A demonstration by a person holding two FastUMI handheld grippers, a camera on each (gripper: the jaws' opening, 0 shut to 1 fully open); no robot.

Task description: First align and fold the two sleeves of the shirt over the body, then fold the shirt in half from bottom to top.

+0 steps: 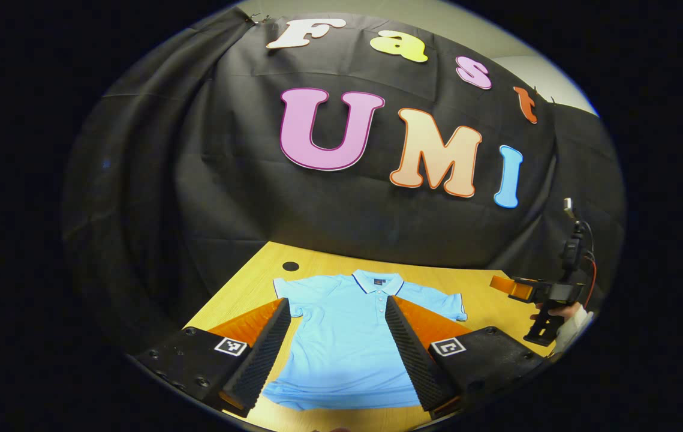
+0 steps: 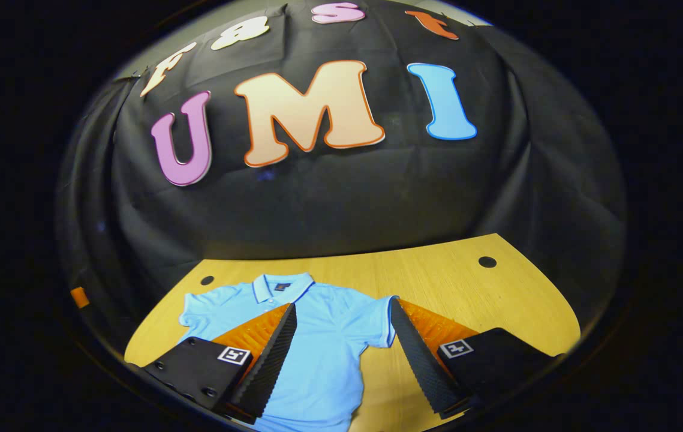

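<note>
Shirt [image 1: 344, 342] was laid flat, sleeves spread, collar toward the tabletop's [image 2: 467, 282] far edge; the left gripper [image 1: 341, 354] and right gripper [image 2: 344, 354] were held apart above it.

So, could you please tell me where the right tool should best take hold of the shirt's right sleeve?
Probably at the sleeve cuff's outer hem, coming in from the bare table to its right. The shirt lies flat, collar away, and the cuff is a free edge. The right tool, jaws open, hovers above it.
</note>
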